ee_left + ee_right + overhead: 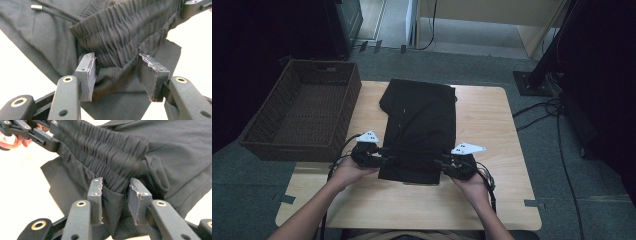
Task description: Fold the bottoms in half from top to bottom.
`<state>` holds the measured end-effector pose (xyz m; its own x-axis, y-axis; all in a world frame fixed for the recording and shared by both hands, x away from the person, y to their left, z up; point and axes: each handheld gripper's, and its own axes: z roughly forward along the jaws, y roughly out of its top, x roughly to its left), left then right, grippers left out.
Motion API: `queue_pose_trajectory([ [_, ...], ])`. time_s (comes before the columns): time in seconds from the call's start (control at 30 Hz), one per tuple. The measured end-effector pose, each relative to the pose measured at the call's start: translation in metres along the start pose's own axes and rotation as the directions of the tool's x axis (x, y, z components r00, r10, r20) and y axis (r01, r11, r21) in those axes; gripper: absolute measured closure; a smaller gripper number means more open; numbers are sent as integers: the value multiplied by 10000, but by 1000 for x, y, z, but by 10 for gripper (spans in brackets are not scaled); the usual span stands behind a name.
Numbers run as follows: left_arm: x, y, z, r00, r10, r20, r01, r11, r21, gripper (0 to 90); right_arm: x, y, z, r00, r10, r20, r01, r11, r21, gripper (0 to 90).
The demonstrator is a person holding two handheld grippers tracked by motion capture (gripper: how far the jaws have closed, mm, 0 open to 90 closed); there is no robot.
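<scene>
Black trousers point(419, 125) lie folded on the wooden table point(492, 130), with the gathered elastic waistband point(120, 37) at the near end. My left gripper point(386, 159) sits at the waistband's left corner, jaws apart point(116, 75). The cloth rests loosely between them, and the right pad stands clear of it. My right gripper point(439, 164) sits at the waistband's right corner. Its jaws point(115, 195) stand narrower, and slack fabric point(112, 202) hangs between the pads without being pinched. A drawstring with a metal tip point(37, 7) lies on the cloth.
A brown wicker basket point(347, 115) stands off the table's left side, empty inside. Bare tabletop lies right of the trousers and along the near edge. Cables point(557, 130) run over the carpet to the right.
</scene>
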<state>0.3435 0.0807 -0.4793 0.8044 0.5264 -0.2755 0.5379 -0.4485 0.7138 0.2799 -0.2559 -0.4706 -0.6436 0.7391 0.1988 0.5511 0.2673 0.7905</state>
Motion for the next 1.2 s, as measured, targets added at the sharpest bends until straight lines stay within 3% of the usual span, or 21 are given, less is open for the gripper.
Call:
queue_pose_trajectory([
  [0.13,-3,1,-14,10000,-17,-5,17,9999,-102,460,1,3,-11,10000,-46,-28,45,9998,-180,617],
  [0.23,0,4,-27,9999,-113,-15,112,9992,-380,604,-6,10,-29,9997,217,-59,-220,9980,-592,682],
  [0.3,4,7,-34,9996,-268,-122,260,9978,-606,701,-12,15,-33,9995,264,162,-254,9978,-617,754],
  [0.37,9,11,-35,9981,-326,-524,299,9983,-509,789,-21,18,-33,9986,368,369,-344,9973,-652,813],
  [0.5,22,15,-20,9947,-567,-853,565,9984,-50,827,-36,23,-23,9967,503,636,-471,9976,-514,864],
  [0.53,30,16,-10,9924,-850,-894,860,9963,72,840,-47,26,-10,9949,648,770,-624,9975,-330,883],
  [0.6,33,16,-5,9908,-984,-932,999,9949,118,842,-52,26,-4,9939,689,856,-678,9976,-166,889],
  [0.7,44,18,9,9874,-1236,-983,1270,9915,289,848,-64,24,23,9912,1107,726,-1122,9935,169,893],
  [0.87,56,25,29,9878,-1344,-789,1381,9894,444,846,-67,21,47,9916,1139,616,-1172,9917,528,893],
  [0.9,58,28,34,9881,-1402,-626,1428,9890,389,847,-65,20,53,9890,1369,566,-1399,9888,523,893],
  [1.03,58,30,36,9884,-1489,-296,1497,9884,244,850,-56,20,53,9913,1212,518,-1237,9911,484,893],
  [1.2,49,31,34,9943,-1048,221,1040,9940,331,840,-36,14,40,9939,1001,456,-1018,9941,365,891],
])
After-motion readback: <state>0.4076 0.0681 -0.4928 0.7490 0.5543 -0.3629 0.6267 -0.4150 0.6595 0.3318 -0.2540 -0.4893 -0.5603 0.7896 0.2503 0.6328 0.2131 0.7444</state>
